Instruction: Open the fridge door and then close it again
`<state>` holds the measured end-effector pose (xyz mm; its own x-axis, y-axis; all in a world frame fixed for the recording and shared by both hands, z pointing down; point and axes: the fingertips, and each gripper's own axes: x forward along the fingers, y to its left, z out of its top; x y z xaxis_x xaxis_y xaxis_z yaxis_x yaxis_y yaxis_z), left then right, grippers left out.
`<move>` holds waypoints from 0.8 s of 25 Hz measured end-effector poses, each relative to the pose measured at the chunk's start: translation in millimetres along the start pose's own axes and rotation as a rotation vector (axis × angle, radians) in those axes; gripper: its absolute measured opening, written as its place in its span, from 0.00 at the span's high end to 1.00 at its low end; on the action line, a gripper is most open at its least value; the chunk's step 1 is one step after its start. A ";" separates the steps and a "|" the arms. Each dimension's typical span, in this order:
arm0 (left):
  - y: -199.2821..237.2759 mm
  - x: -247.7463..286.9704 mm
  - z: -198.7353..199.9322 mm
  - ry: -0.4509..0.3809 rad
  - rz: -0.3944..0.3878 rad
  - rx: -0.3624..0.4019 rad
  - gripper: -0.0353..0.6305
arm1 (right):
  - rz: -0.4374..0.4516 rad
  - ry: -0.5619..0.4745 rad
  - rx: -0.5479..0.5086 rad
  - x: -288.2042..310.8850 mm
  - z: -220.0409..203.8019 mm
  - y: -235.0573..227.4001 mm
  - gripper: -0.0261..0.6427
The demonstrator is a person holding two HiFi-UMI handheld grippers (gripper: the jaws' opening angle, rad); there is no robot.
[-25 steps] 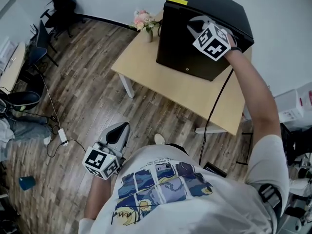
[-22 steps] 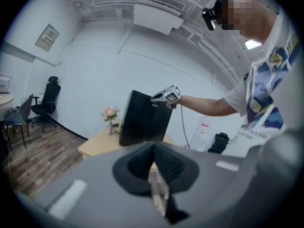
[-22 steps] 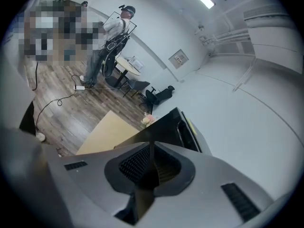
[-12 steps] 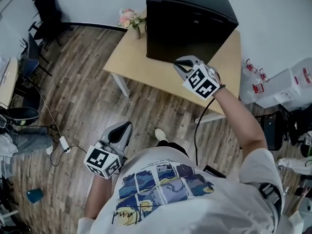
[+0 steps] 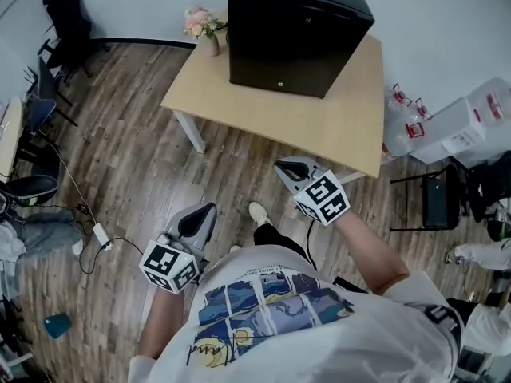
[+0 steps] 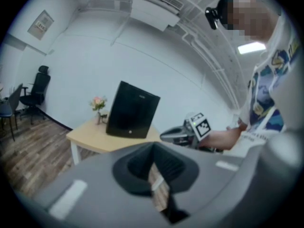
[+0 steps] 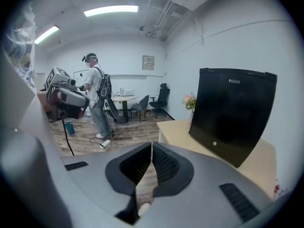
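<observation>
The black mini fridge [image 5: 295, 24] stands on the far part of a light wooden table [image 5: 335, 130], its door shut. My right gripper [image 5: 282, 167] hangs over the floor just in front of the table, well short of the fridge, shut and empty. My left gripper [image 5: 205, 209] is lower left by my body, also shut with nothing in it. In the right gripper view the fridge [image 7: 232, 113] is ahead to the right, and the jaws [image 7: 151, 148] meet. The left gripper view shows the fridge [image 6: 132, 110] in the distance and the right gripper [image 6: 176, 136].
A vase of pink flowers [image 5: 203, 27] stands at the table's back left corner. White containers [image 5: 471, 122] and a black stool [image 5: 435, 198] are at the right. Office chairs [image 5: 36, 170], a floor cable [image 5: 100, 234] and a blue cup [image 5: 57, 324] lie left. Another person [image 7: 97, 101] stands far off.
My right gripper has drawn back from the fridge's top edge, toward my body and down in front of the table. The fridge door stays shut. The left gripper has hardly moved.
</observation>
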<state>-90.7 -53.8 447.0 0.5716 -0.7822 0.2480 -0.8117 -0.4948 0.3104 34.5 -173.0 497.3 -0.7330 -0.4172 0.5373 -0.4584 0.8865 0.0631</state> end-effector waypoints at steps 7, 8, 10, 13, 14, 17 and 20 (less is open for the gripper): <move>-23.5 0.2 -16.1 0.013 -0.065 0.004 0.94 | 0.024 -0.039 0.101 -39.2 -36.7 72.3 0.93; -25.8 0.1 -17.6 0.014 -0.073 0.005 0.94 | 0.021 -0.041 0.111 -42.8 -40.1 77.0 0.93; -31.2 0.1 -22.1 0.019 -0.088 0.008 0.94 | 0.015 -0.032 0.124 -48.4 -47.6 84.9 0.93; -39.2 0.3 -26.3 0.028 -0.109 0.018 0.94 | 0.018 -0.016 0.128 -53.0 -54.8 96.5 0.93; -41.6 0.3 -26.8 0.029 -0.116 0.021 0.94 | 0.020 -0.014 0.123 -54.5 -56.0 100.9 0.93; -46.7 -1.2 -28.2 0.027 -0.128 0.025 0.94 | 0.019 -0.015 0.105 -58.9 -58.0 111.6 0.93; -49.9 -3.5 -30.9 0.024 -0.129 0.023 0.94 | 0.011 -0.026 0.110 -62.4 -58.7 115.2 0.94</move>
<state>-48.5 -14.7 459.0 0.6741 -0.7023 0.2289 -0.7335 -0.5997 0.3200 56.9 -33.1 520.4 -0.7501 -0.4143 0.5155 -0.5019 0.8642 -0.0357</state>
